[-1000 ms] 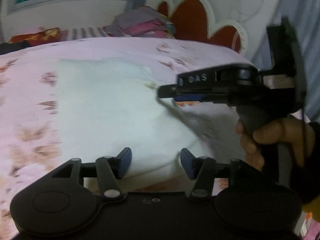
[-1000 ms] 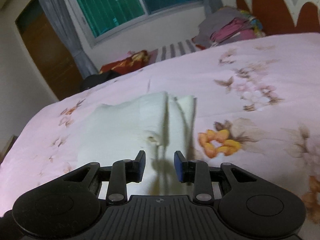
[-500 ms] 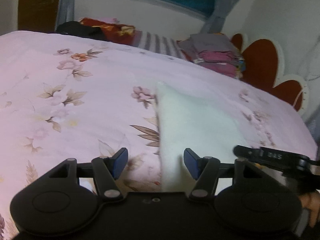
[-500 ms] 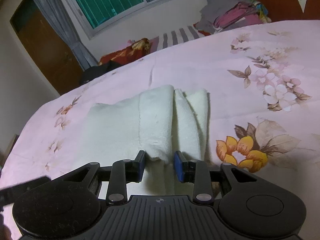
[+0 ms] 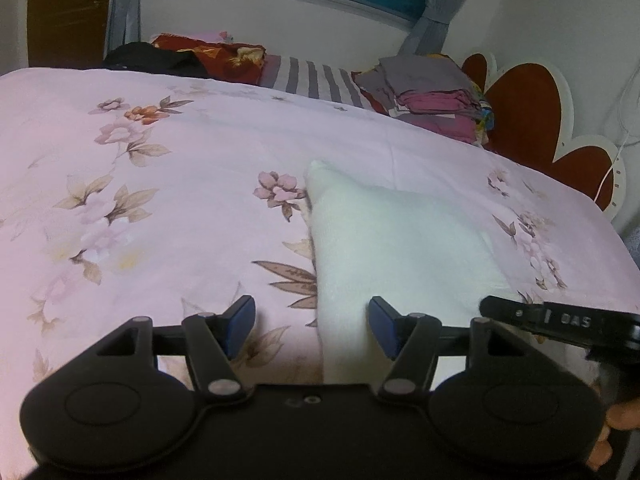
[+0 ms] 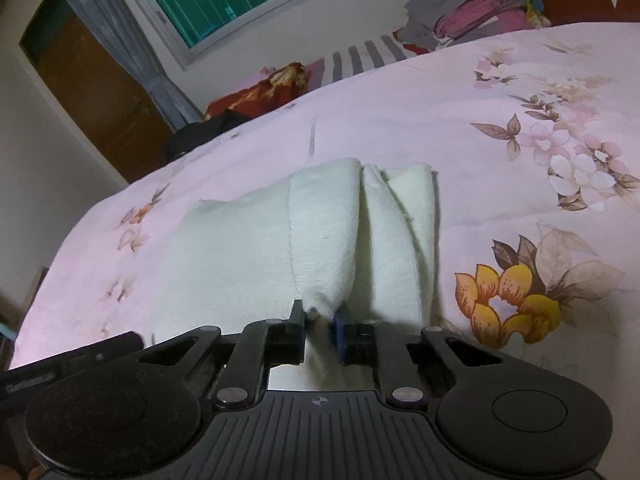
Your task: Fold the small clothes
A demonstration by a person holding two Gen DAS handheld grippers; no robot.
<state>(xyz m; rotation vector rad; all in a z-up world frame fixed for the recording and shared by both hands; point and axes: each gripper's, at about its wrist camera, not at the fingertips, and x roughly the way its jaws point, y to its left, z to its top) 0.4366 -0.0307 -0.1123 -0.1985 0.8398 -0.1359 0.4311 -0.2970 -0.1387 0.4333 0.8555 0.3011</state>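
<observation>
Cloth: a small white garment (image 6: 280, 248) lay partly folded on the pink flowered bedspread (image 6: 500, 128), its near edge toward the bed's near side.
Right gripper (image 6: 320, 326): pressed together, pinching a bunched fold at the garment's near edge.
Left gripper (image 5: 312, 324): spread wide, holding nothing, straddling the garment's (image 5: 392, 240) left edge.
Far edge of bed: a stack of folded clothes (image 5: 432, 100).

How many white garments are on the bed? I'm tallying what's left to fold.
1: the white garment lies mid-bed, its near edge pinched by the right gripper. The far pile of clothes may hide more.
</observation>
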